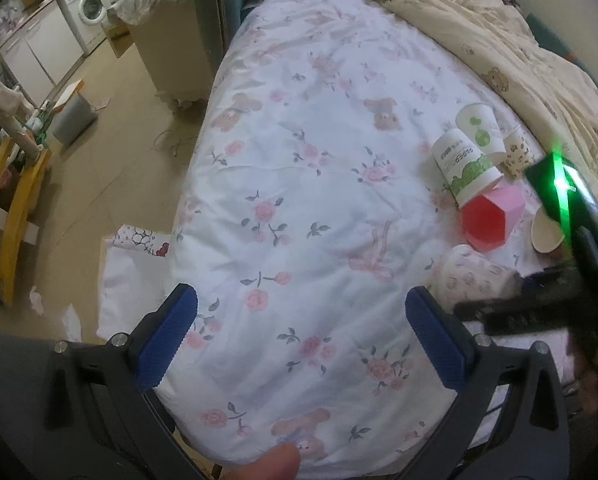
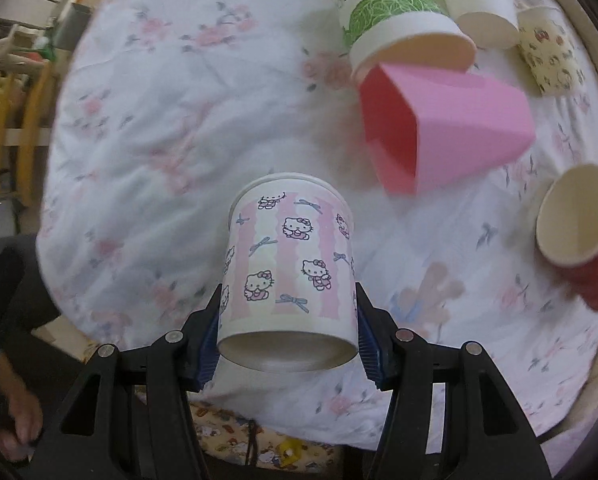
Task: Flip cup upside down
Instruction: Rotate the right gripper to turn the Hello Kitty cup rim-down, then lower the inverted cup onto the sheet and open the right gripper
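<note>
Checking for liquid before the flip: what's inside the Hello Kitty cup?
Its inside is hidden: the Hello Kitty cup, clamped in the right gripper, shows only its recessed base and outer wall. Its mouth points away toward the bedsheet.

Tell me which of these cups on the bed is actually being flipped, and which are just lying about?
In use:
Hello Kitty cup, clamped in the right hand-held gripper

Lying about:
pink plastic cup
green-print paper cup
red cup
left hand-held gripper, open, holding nothing

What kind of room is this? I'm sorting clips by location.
Likely a small studio flat: a bed with a floral sheet and a bear-print quilt, plus a washing machine beside white cabinets.
</note>
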Demonstrator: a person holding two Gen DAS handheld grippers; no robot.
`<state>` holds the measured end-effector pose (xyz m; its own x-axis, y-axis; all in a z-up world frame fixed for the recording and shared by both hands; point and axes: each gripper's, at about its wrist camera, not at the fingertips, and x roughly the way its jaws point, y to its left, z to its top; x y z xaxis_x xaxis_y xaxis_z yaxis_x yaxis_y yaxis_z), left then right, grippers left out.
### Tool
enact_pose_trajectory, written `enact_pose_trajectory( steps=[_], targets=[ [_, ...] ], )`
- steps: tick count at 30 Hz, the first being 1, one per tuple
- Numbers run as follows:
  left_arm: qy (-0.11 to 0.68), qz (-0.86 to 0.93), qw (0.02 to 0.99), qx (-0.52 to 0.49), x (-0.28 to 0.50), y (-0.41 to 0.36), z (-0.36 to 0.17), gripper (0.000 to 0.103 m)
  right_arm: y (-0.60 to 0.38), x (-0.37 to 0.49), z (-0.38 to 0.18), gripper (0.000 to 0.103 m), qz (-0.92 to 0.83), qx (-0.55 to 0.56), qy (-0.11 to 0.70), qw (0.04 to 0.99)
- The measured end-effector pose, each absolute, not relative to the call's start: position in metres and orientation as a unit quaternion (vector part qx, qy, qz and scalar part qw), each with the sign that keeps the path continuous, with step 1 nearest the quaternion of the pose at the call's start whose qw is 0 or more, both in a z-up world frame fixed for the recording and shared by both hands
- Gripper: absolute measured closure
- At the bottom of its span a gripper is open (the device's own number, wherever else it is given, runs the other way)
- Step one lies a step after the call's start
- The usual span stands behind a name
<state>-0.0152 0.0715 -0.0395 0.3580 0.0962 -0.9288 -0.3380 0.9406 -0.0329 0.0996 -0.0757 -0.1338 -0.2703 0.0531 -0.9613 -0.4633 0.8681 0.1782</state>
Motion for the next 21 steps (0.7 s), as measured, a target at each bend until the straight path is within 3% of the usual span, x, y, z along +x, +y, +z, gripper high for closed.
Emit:
enact_pose_trajectory(
  steps=[6,11,21],
  targets=[
    [0.559,0.131,0.812,-0.108,-0.014,0.074,-0.043,0.000,-0.067,0.113,-0.143,0.040,0.218,-0.125,0.768,0.589],
    [0.556,0.126,0.814,-0.109,-0.013,0.072,-0.042,0.000,-0.077,0.108,-0.126,0.012,0.237,-0.101,0.752,0.606],
    [0.530,0.097,0.838,-0.088,-0.018,0.052,-0.029,0.000,-0.136,0.068,-0.041,0.011,0.266,-0.006,0.664,0.699]
  ],
)
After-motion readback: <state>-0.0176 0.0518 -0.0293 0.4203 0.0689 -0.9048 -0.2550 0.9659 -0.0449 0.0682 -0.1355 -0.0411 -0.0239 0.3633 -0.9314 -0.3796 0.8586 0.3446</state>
